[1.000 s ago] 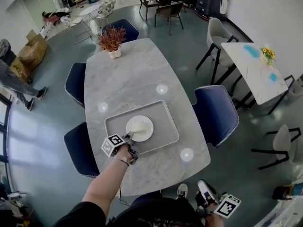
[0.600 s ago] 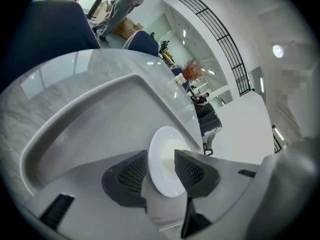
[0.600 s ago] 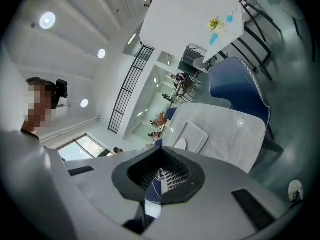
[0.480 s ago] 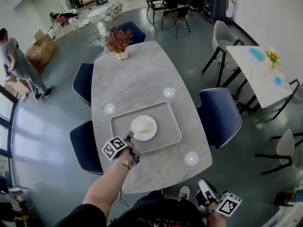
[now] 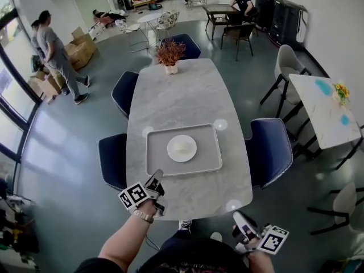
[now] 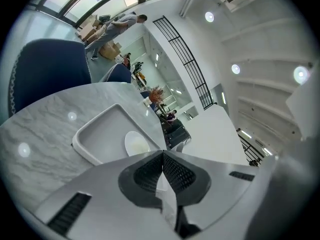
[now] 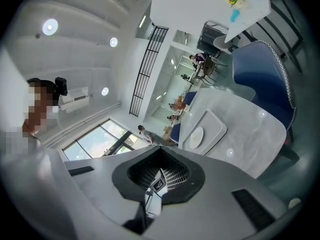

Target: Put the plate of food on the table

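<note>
Left hand-held gripper (image 5: 156,178): jaws have just been closing and now meet pad to pad with nothing between them. It hangs over the near part of the table, pointing towards the far end.
Right hand-held gripper (image 5: 239,218): jaws together and empty as far as its own view shows. It is held low beside the person, off the table's near right corner.
Plate of food (image 5: 182,148): a round white plate with a pale helping on it, lying flat in the grey tray (image 5: 154,152), apart from both hand-held grippers.
Direction from the left hand-held gripper: the plate lies ahead and a little to the right, past the tray's near rim. The left gripper view shows it just above the jaw tips.
Long axis: the plate is round and has none. The tray's long side runs across the table, square to the left hand-held gripper's pointing line.
Nearer hand: the left, clearly. The right is well apart from the plate, with the table corner between them.
Table (image 5: 176,95): grey marble top with bare surface on every side of the tray.
Judgement: if the plate must leave the tray, a straight reach by the left hand-held gripper to the plate's near edge looks the shortest way.
</note>
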`<state>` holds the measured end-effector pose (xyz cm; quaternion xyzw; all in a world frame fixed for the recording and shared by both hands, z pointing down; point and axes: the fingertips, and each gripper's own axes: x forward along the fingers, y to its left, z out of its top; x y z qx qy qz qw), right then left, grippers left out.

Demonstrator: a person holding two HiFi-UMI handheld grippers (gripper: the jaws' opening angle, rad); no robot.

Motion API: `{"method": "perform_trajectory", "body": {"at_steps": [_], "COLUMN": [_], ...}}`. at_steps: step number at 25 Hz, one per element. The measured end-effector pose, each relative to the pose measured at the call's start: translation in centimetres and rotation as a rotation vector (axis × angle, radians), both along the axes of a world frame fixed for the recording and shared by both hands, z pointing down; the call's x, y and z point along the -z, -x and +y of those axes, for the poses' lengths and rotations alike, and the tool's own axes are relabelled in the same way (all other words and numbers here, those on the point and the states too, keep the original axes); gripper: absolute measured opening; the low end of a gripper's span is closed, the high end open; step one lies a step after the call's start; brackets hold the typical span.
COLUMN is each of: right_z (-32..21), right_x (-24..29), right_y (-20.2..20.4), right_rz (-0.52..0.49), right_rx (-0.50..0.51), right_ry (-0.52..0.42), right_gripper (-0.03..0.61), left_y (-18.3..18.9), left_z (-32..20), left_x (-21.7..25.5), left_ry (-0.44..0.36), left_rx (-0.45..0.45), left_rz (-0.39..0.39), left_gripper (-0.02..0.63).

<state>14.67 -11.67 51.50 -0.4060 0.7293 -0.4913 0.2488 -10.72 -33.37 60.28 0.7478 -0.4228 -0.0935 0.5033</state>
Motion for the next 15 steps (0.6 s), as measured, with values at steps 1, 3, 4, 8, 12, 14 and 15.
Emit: {"method": "perform_trajectory", "body": {"at_steps": [1, 3, 4, 8, 12, 14, 15], "right_z": [0.1, 0.7, 1.2, 2.9, 5.0, 6.0, 6.2], "right_x": [0.3, 0.8, 0.9, 0.7, 0.1, -0.5, -0.5], "right_y": [0.0, 0.3, 0.6, 1.0, 1.7, 2.2, 2.5], "right_rz": [0.004, -0.011, -0.023, -0.030, -0.023, -0.028, -0.013], "right_rx": [0.026, 0.088, 0.121, 0.243, 0.351, 0.401, 0.421], "right_ry": [-0.013, -0.025, -0.028, -0.043, -0.038, -0.020, -0.023], "right_gripper": [0.012, 0.012, 0.012, 0.012, 0.012, 0.012, 0.012], "left_y": [-0.4, -1.3, -1.7, -4.6, -5.9, -5.9, -5.9], "left_z": [1.7, 5.7, 7.8, 15.6, 21.3, 23.6, 24.7], "left_x": [0.5, 1.3, 1.5, 3.7, 5.8, 6.2, 6.3], "left_ry": [-0.007, -0.019, -0.022, 0.008, -0.042, -0.060, -0.065], "left_rx": [-0.008, -0.043, -0.061, -0.070, -0.063, -0.061, -0.062], "left_rz": [0.016, 0.037, 0.030, 0.231, 0.340, 0.318, 0.311], "left_gripper": [0.009, 0.009, 0.009, 0.009, 0.009, 0.009, 0.009]}}
